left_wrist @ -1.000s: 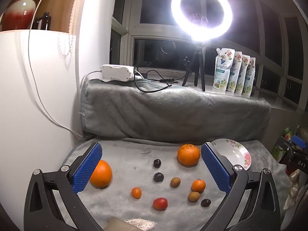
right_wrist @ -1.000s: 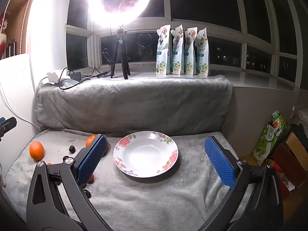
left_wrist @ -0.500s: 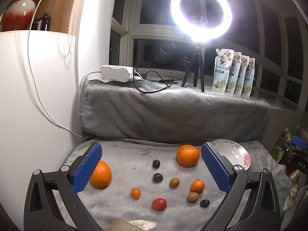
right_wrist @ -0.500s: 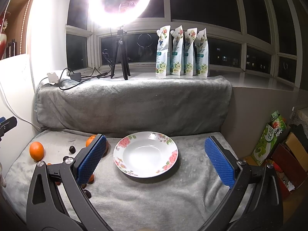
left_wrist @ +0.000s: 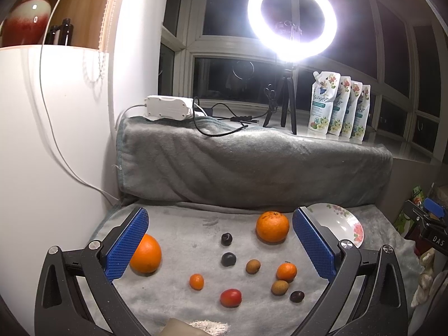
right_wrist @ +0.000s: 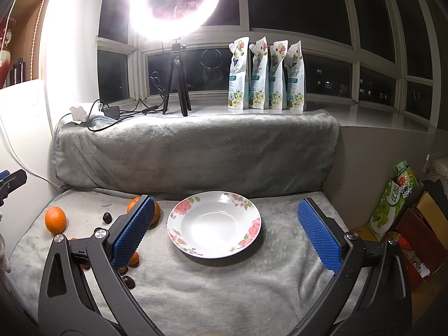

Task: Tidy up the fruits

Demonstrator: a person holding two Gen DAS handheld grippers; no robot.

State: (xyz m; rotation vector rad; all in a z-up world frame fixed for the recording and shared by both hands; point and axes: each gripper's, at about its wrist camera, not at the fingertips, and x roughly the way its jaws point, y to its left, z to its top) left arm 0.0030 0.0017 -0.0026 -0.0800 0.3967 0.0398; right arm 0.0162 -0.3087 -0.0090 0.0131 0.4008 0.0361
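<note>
Nothing plated yet. Left gripper (left_wrist: 221, 247) spread wide, empty, low in the frame above the scattered fruit. Nearest: red tomato-like fruit (left_wrist: 230, 297), probably soft-skinned, best pinched lightly across the middle. Further up, small orange (left_wrist: 286, 271), light and yielding. Further still, large orange (left_wrist: 272, 226), heavier, round, prone to rolling; best gripped across its widest part. Right gripper (right_wrist: 225, 231) equally agape, framing the empty floral plate (right_wrist: 196, 249) at centre frame.

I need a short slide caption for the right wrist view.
Open right gripper faces an empty floral plate on a grey blanket.
</note>
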